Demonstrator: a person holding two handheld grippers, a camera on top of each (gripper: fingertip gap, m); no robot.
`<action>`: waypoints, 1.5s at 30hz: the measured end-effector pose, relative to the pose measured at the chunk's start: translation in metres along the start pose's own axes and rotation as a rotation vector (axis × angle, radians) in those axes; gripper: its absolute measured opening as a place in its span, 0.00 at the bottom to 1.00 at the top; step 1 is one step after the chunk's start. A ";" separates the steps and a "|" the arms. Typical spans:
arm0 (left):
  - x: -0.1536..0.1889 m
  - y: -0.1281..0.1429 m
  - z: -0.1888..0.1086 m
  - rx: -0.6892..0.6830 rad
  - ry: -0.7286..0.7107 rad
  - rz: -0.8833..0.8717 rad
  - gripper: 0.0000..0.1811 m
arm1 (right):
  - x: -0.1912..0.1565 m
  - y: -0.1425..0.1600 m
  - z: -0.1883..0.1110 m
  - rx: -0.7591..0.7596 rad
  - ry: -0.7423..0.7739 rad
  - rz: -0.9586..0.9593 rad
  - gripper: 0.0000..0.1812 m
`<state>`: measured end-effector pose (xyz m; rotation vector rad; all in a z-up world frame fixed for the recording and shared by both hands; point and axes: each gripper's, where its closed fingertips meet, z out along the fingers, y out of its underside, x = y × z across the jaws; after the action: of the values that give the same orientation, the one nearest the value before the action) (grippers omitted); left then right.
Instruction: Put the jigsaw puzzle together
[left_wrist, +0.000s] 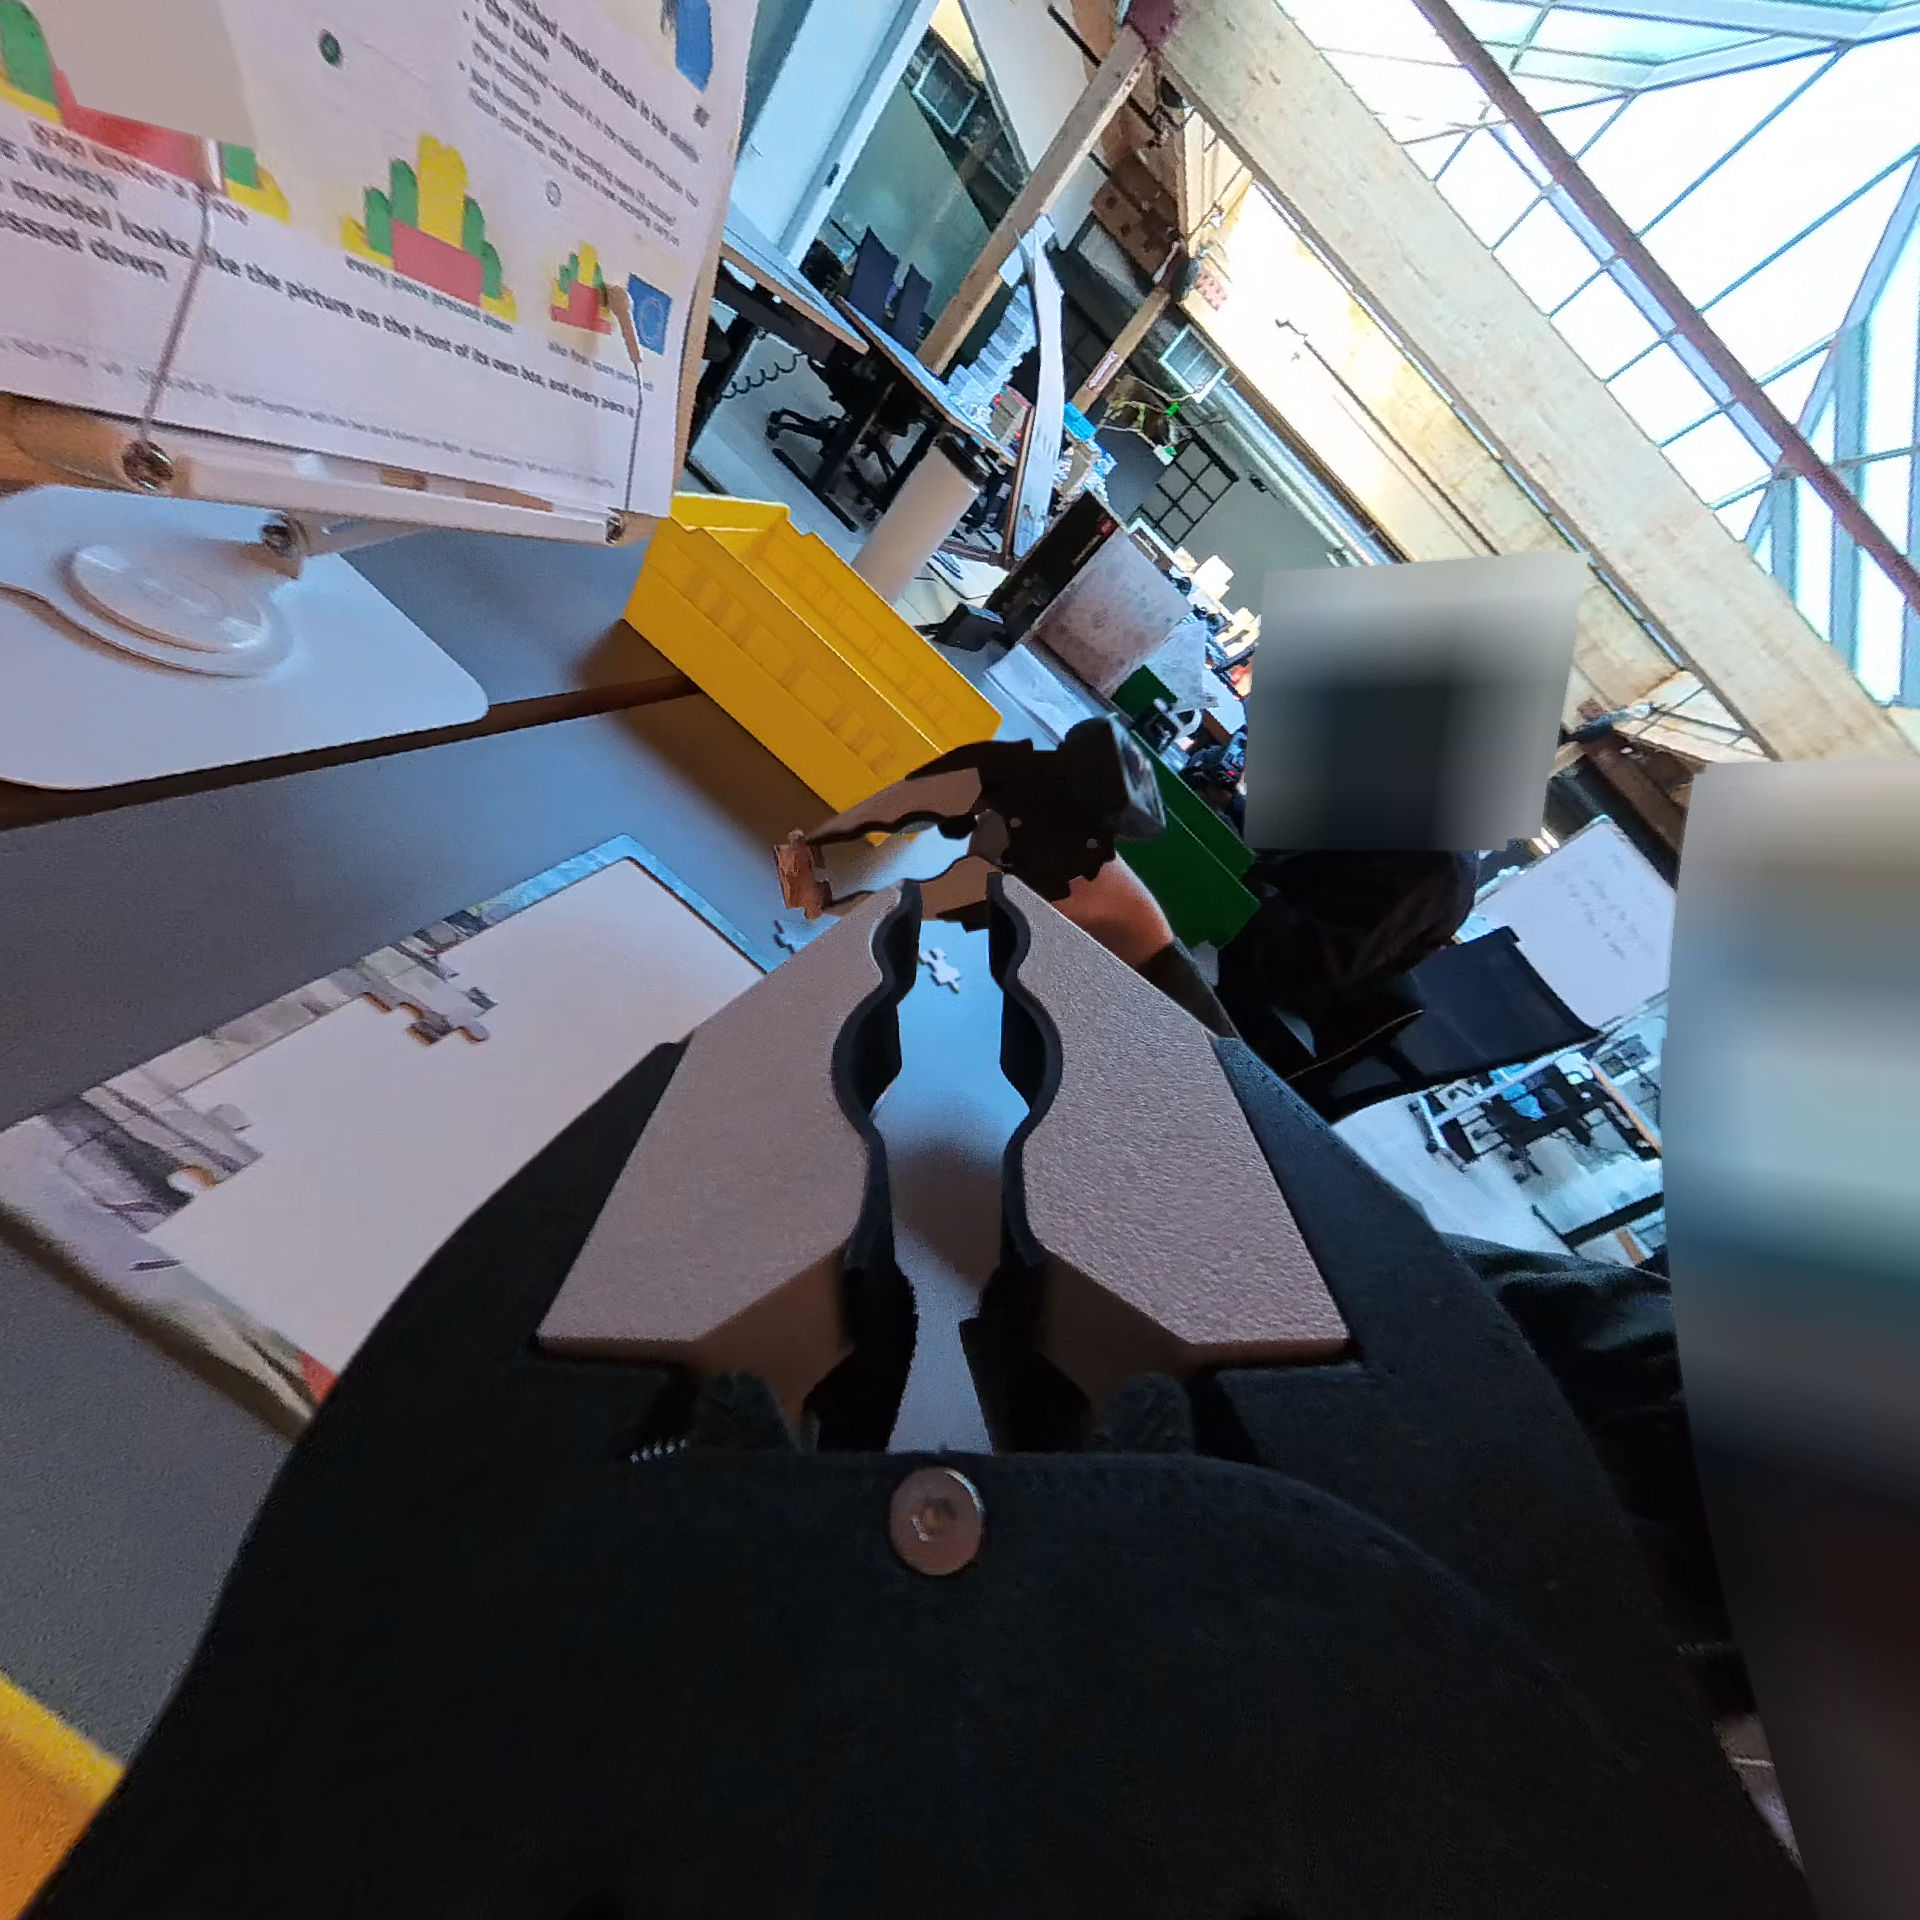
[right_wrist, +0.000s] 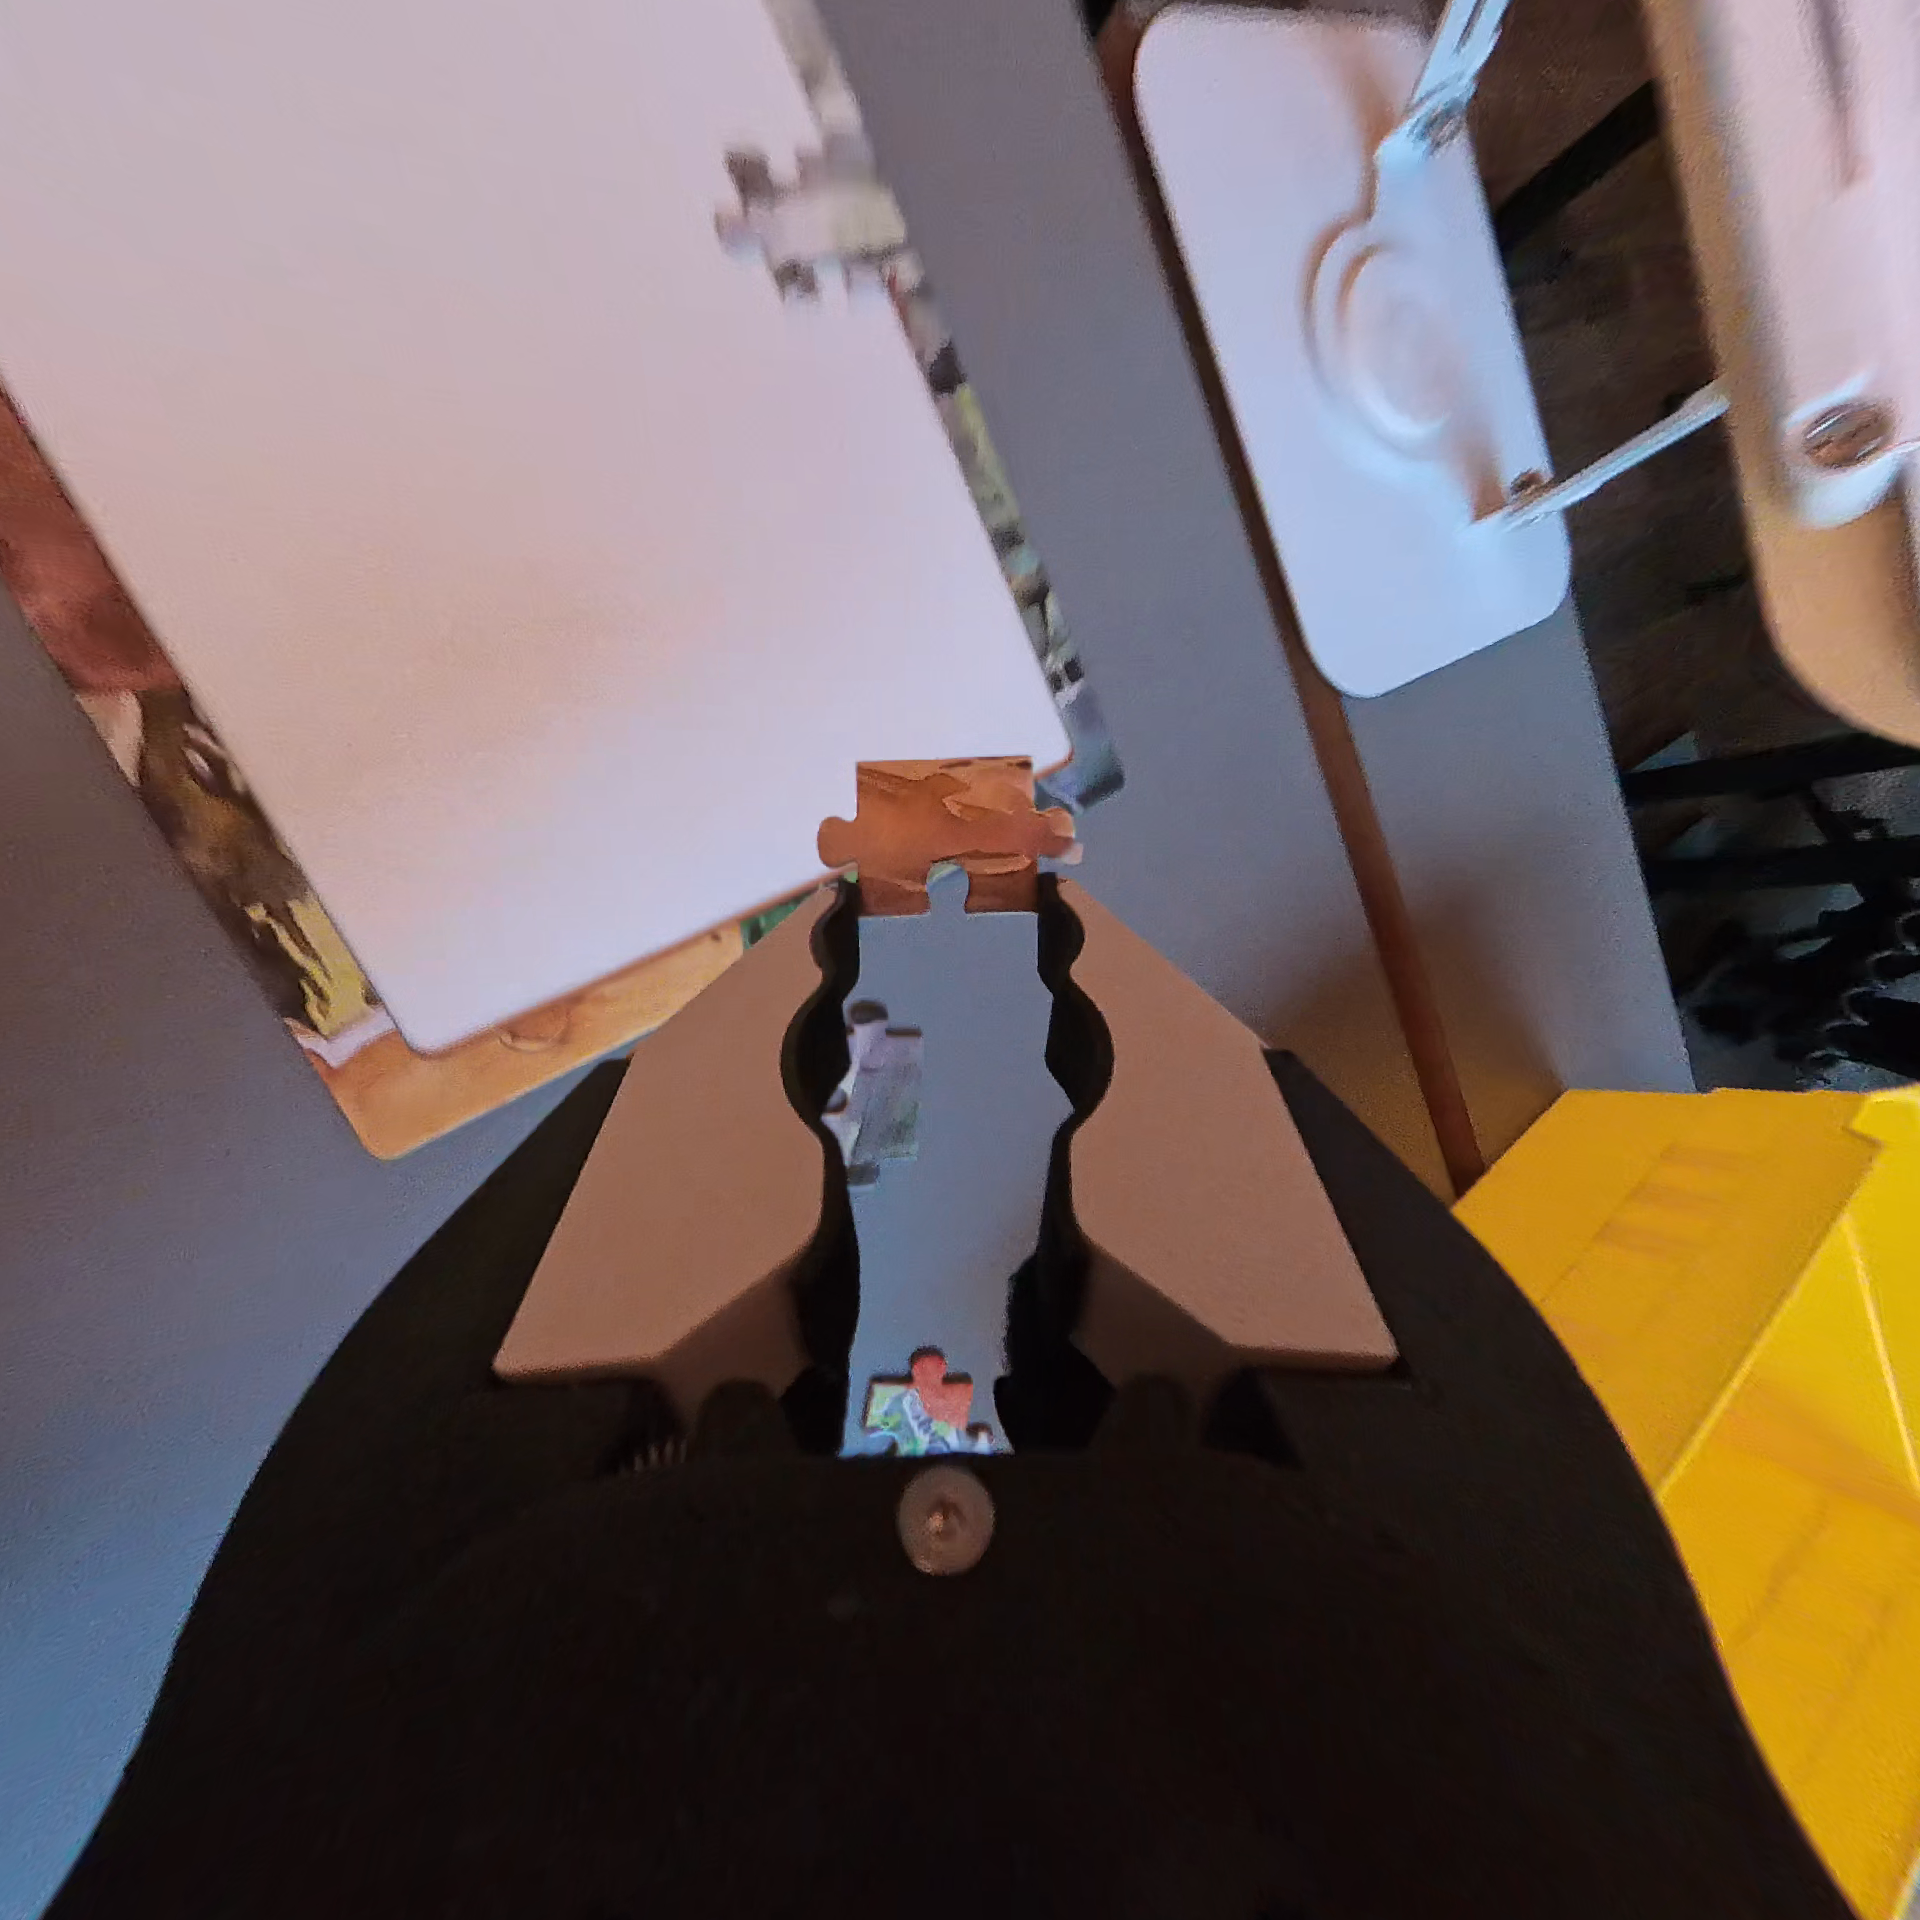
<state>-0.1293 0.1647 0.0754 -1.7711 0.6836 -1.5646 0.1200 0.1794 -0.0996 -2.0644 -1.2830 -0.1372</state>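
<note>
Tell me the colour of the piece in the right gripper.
Orange-brown, mottled puzzle piece, pinched at the right gripper tips; the right wrist view shows it best.

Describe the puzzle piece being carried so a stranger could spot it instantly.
Find the white puzzle board on the grey table. At its near corner, the right hand-held gripper pinches a brown puzzle piece. Unlike the loose pieces lying flat below, it is held off the table.
</note>
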 end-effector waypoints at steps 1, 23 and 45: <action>0.000 -0.002 -0.003 0.003 -0.009 0.008 0.06 | 0.000 0.006 0.004 -0.018 0.004 -0.012 0.19; 0.001 0.026 0.057 0.089 0.076 -0.034 0.15 | -0.040 -0.229 -0.085 0.834 0.307 0.102 0.18; -0.029 0.142 0.023 -0.774 -0.102 0.030 0.00 | -0.135 -0.186 -0.009 0.469 -0.056 -0.505 0.18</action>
<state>-0.1040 0.0991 -0.0531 -2.3386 1.3848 -1.2505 -0.0993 0.1236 -0.0578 -1.3360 -1.6668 0.0004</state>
